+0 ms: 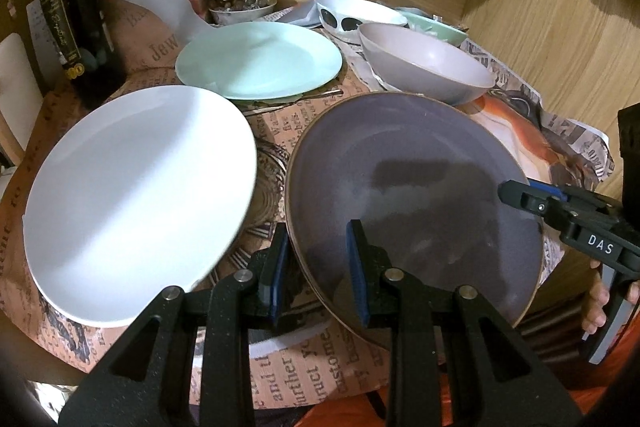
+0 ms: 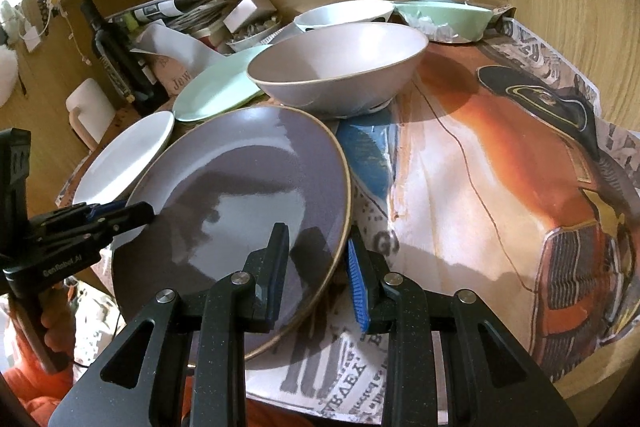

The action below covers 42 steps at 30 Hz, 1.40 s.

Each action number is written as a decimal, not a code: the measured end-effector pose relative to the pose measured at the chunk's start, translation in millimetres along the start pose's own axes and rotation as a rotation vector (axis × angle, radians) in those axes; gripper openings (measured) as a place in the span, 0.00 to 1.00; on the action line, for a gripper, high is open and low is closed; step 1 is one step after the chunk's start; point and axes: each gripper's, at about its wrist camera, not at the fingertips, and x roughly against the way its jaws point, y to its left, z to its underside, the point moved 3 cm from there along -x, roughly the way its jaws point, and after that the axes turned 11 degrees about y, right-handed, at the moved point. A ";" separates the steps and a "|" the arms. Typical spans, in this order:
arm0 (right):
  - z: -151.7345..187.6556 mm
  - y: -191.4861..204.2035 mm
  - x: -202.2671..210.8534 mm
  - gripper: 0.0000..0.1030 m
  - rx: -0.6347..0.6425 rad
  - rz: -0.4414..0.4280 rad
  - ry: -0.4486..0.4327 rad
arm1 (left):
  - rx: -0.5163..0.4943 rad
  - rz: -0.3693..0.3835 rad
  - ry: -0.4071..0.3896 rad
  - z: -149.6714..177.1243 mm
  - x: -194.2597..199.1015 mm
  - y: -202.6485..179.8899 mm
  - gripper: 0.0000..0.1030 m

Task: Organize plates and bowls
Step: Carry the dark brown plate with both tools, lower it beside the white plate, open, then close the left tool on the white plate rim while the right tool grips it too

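Purple plate [image 1: 416,203] pinched at opposite rims by your left gripper [image 1: 320,267] and right gripper [image 2: 318,267]; uneven lowering could knock the white plate [image 1: 136,203].

left gripper [image 1: 318,269]: my near tool, black speckled scissor-style arms with four round silver pivot pins and triangular cut-outs in the links.
fingers [image 1: 357,267]: black, each faced with a ribbed blue pad.
right gripper [image 2: 318,269]: same build, black linkage, silver pins, blue ribbed pads.
right gripper, side on: at three o'clock in my left view, black body, one small silver screw, white letters "DAS", a grey handle strip below.
left gripper, side on: at nine o'clock in my right view, black, pale lettering I can't fully read, a thin dark cable beneath.
clothing [image 2: 36,387]: orange fabric at seven o'clock.
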 end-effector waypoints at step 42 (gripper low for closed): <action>-72.4 125.9 -21.1 0.76 0.248 -0.051 -0.124 | 0.185 -0.230 -0.215 6.3 82.3 138.9 0.89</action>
